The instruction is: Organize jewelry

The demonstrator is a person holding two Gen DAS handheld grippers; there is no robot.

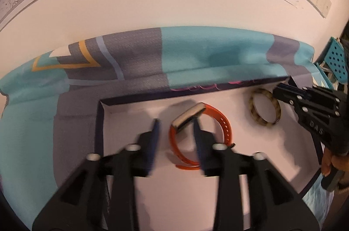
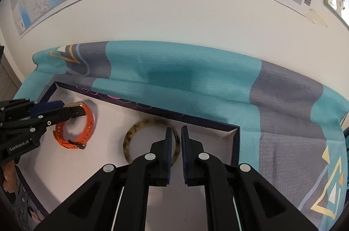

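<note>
The orange watch (image 1: 202,135) lies on the white floor of the open box (image 1: 135,187), its pale face tilted up and its strap curled in a loop. It sits just ahead of the left gripper (image 1: 176,133), and the right-hand finger of that gripper crosses in front of the loop. The jaws stand partly open, and the left wrist view shows nothing pressed between the pads. In the right wrist view the tips lie close over the watch face, so whether one pad touches it cannot be told.

The mottled brown bangle (image 2: 139,133) lies flat on the same white floor, directly ahead of the right gripper (image 2: 175,133). The rim passes behind the left-hand finger. The jaws are narrow, with only a slim gap, and no part of the bangle sits between them.

Both pieces rest inside the box and well apart from each other. No other jewellery shows on the teal and grey cloth (image 2: 196,78) around the box.

Judgement: the placing looks largely done for these two items. What may remain is drawing both grippers clear, and closing the box if a lid exists; none is in view.

A hand (image 1: 329,162) grips the right tool's handle at the frame edge.
</note>
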